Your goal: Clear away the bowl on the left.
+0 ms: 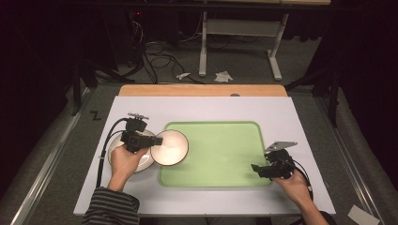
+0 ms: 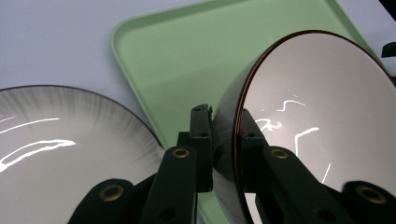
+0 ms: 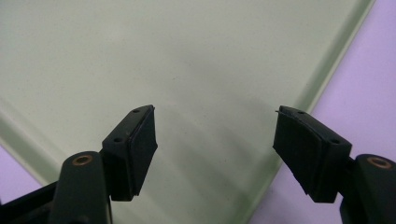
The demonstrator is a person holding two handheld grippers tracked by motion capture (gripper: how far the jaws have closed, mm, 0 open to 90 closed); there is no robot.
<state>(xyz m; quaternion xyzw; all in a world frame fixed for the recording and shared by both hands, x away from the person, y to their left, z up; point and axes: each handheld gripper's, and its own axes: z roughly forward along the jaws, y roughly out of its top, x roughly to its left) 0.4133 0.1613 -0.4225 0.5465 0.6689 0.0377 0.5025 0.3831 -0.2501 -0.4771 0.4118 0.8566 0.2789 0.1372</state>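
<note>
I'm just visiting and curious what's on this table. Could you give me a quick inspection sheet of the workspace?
Surface: white table with a wooden strip along its far edge, bearing a green tray.
Job's things: a bowl, tilted at the tray's left edge; a plate beside it on the table.
Clutter: nothing seen on the table.
Grippers: left hand-held gripper shut on the bowl's rim; right hand-held gripper open over the tray's right corner, holding nothing.
Cables: black cable trailing from the left hand-held gripper; more cables on the floor beyond.
Surroundings: dark room, white stand legs, crumpled paper scraps on the floor.
</note>
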